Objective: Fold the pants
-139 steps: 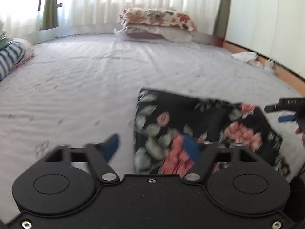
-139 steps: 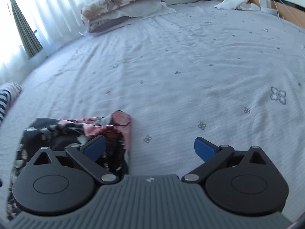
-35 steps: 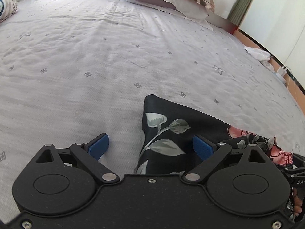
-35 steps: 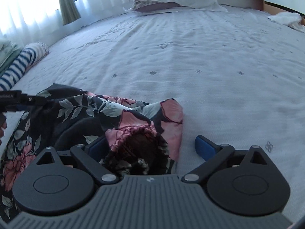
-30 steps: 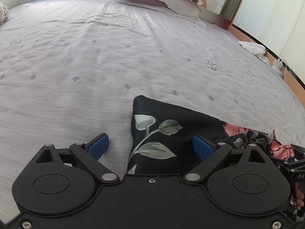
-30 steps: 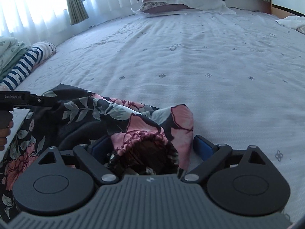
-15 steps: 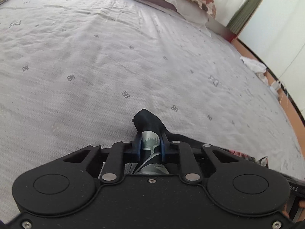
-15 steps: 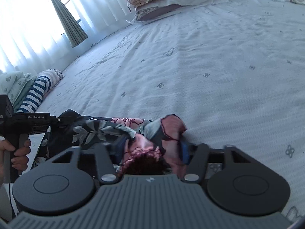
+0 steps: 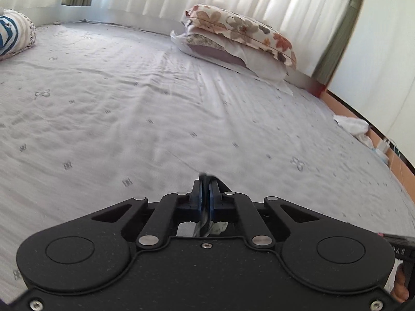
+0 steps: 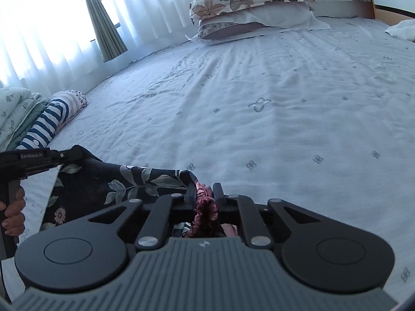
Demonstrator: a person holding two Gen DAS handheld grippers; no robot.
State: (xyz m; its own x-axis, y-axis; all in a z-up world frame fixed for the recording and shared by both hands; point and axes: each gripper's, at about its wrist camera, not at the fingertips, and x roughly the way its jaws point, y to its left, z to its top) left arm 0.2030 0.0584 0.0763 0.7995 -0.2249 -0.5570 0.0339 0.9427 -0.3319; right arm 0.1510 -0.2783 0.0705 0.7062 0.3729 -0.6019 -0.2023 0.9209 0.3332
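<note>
The pants (image 10: 124, 184) are black with a floral print and a pink gathered waistband (image 10: 205, 207). In the right wrist view my right gripper (image 10: 205, 190) is shut on the waistband, and the fabric stretches left to my left gripper (image 10: 70, 155), which pinches the other corner. In the left wrist view my left gripper (image 9: 205, 189) is shut on a thin edge of the pants (image 9: 206, 223), most of which hangs hidden below the gripper body. Both hold the pants lifted above the pale bedsheet (image 10: 285, 119).
Two stacked pillows (image 9: 233, 41) lie at the far end of the bed, also in the right wrist view (image 10: 249, 7). A striped rolled garment (image 10: 49, 119) and folded bedding (image 10: 15, 108) lie at the left edge. White cloth (image 9: 352, 127) lies at the right edge near the wall.
Both grippers closed on the pants, left on a corner and right on the waistband, then lifted them off the sheet. Both cameras now tilt up toward the pillows.
</note>
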